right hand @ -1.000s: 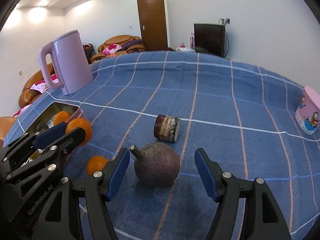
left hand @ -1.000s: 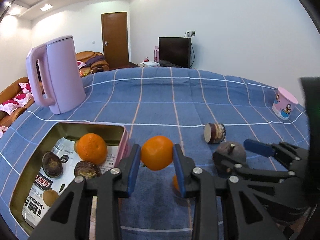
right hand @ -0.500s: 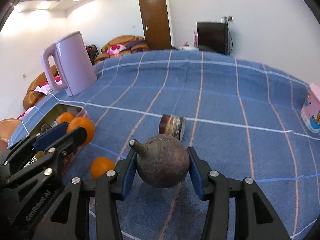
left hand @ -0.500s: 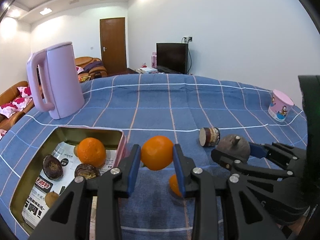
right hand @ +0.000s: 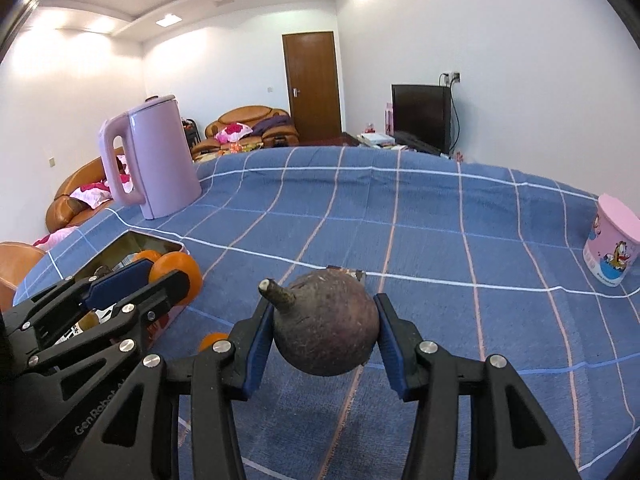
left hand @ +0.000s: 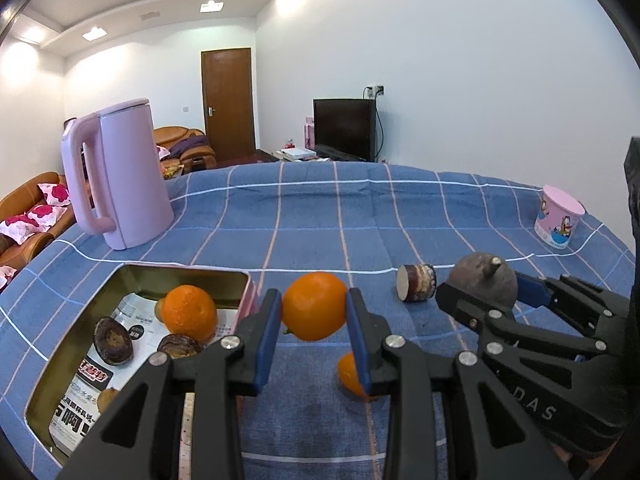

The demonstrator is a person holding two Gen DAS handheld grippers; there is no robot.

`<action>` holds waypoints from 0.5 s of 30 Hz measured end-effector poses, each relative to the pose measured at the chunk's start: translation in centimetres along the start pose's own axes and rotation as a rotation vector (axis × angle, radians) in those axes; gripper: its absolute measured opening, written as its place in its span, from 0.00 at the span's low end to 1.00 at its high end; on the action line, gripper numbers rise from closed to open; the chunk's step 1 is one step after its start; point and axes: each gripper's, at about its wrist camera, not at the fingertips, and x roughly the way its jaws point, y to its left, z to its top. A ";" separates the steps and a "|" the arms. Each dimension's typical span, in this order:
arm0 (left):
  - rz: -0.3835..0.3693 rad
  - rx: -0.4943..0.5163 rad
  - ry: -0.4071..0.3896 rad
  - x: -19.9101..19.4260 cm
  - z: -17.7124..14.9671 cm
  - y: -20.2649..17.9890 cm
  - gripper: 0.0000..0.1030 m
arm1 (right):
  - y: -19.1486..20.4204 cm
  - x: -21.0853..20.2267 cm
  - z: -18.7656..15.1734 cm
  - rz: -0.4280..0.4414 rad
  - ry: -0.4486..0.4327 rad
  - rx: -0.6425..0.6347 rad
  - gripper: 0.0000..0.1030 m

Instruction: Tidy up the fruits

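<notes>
Left gripper [left hand: 314, 316] clamped on an orange [left hand: 314, 306], aloft just right of the tin [left hand: 188, 274] – right gripper [right hand: 325, 330] clenched round a dark stemmed fruit [right hand: 325, 330], lifted above the blue cloth [right hand: 440, 240].

Blue checked tablecloth [left hand: 320, 216], lilac kettle [left hand: 120, 176], orange tangerine [left hand: 314, 306], purple-brown mangosteen [right hand: 326, 326], gold tin [left hand: 132, 276]

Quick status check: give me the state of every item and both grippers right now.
left gripper: shut on orange
right gripper: shut on dark round fruit
orange: held, lifted beside tin
dark round fruit: held, off the cloth
tin: open, holding fruit
small orange: loose on tablecloth
kettle: upright, lid closed
pink cup: standing upside down
</notes>
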 end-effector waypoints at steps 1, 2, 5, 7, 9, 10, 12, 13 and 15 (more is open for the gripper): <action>0.001 0.000 -0.003 -0.1 0.0 0.0 0.33 | 0.1 -0.1 0.0 -0.001 -0.007 -0.003 0.49; 0.002 0.000 -0.007 -0.1 0.0 0.0 0.33 | 0.1 -0.3 0.0 -0.003 -0.017 -0.006 0.49; 0.004 0.003 -0.016 -0.3 0.0 0.0 0.33 | 0.3 -0.8 0.0 -0.009 -0.044 -0.014 0.49; 0.006 0.006 -0.023 -0.5 0.0 0.0 0.33 | 0.3 -1.1 -0.1 -0.013 -0.059 -0.018 0.49; 0.009 0.009 -0.033 -0.6 0.0 -0.1 0.33 | 0.4 -1.4 -0.1 -0.015 -0.072 -0.019 0.49; 0.011 0.012 -0.037 -0.7 -0.1 -0.1 0.33 | 0.4 -1.5 -0.2 -0.015 -0.076 -0.019 0.49; 0.015 0.017 -0.045 -0.9 -0.1 -0.2 0.33 | 0.4 -1.6 -0.2 -0.018 -0.085 -0.019 0.49; 0.017 0.019 -0.051 -1.0 -0.1 -0.2 0.33 | 0.4 -1.7 -0.2 -0.020 -0.091 -0.018 0.49; 0.019 0.021 -0.057 -1.1 -0.1 -0.3 0.33 | 0.4 -1.9 -0.1 -0.021 -0.103 -0.017 0.49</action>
